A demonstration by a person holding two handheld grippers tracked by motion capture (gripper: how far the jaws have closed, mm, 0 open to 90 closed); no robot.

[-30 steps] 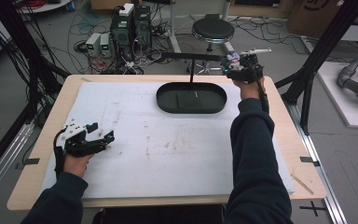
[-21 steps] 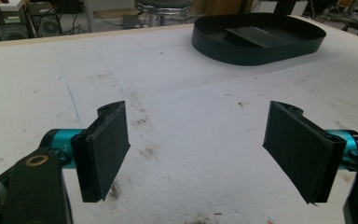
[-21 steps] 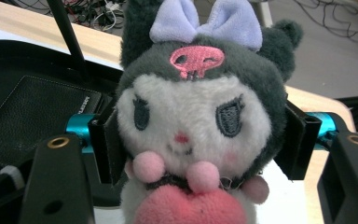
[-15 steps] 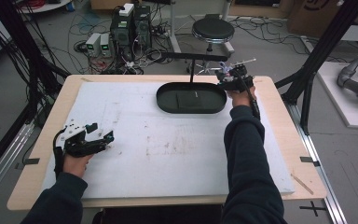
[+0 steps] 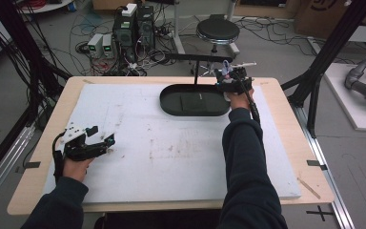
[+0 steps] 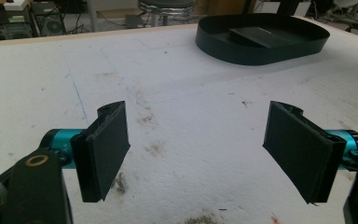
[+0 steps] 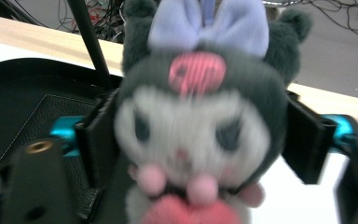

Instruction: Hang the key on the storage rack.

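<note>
Beyond my white, stained table mat [image 5: 171,157] on its wooden table [image 5: 286,95], a round black stool [image 5: 218,30], stacked electronics boxes [image 5: 133,28] and tangled floor cables [image 5: 76,45] crowd what looks like a workshop.

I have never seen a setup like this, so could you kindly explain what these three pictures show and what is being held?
A person at a table holds a two-jawed grasping tool in each hand. The high view looks down from above; the other two come from cameras riding on each tool. The left tool rests open over the white mat, its jaws wide apart and holding nothing. The right tool grips a small plush toy with a lilac bow beside a black oval tray at the table's far side.
</note>
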